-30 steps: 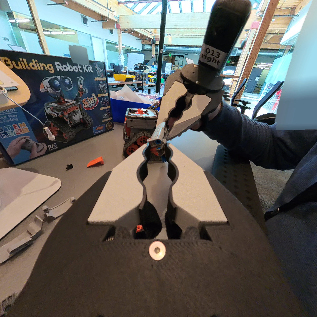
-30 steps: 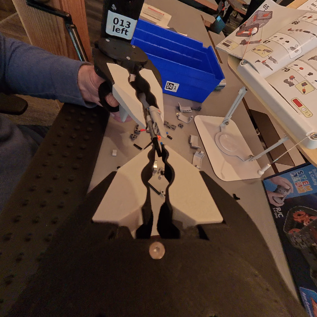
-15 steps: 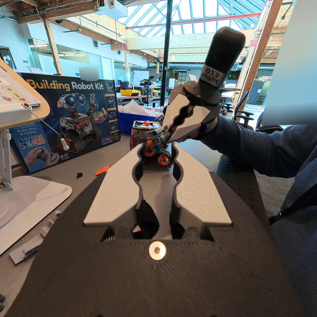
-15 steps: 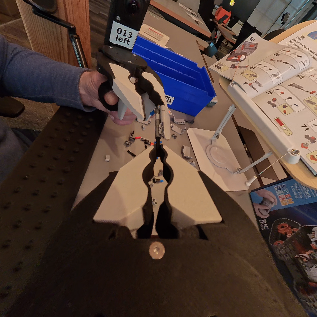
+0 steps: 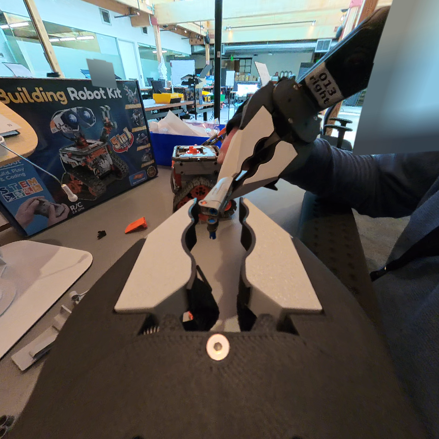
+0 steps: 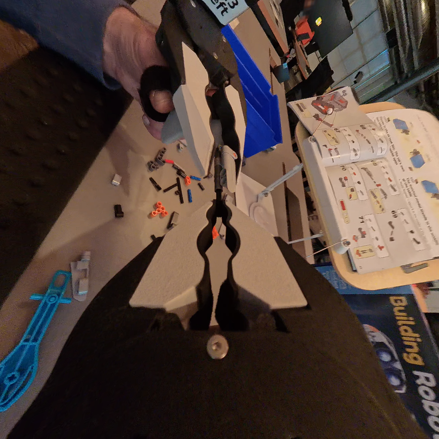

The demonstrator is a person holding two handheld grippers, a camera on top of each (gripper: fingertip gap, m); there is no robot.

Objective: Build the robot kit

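Pinching a small grey block assembly (image 5: 217,197) between its closed tips, our right gripper (image 5: 234,187) holds it above the grey table (image 5: 154,202). Our left gripper (image 5: 216,209) gapes wide and empty just beneath. Behind sit a tracked toy robot (image 5: 194,171), a kit box (image 5: 71,147) and a blue bin (image 6: 256,104).

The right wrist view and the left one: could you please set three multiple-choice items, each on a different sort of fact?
1. The orange wedge lies: A in a bin; B on the table before the kit box; C on a booklet.
2. The long tool is: A red; B blue; C yellow.
3. The right gripper is: A open; B out of view; C shut on the grey assembly.
B, bare tabletop under it; B, blue plastic; C, tips pinch its axle.
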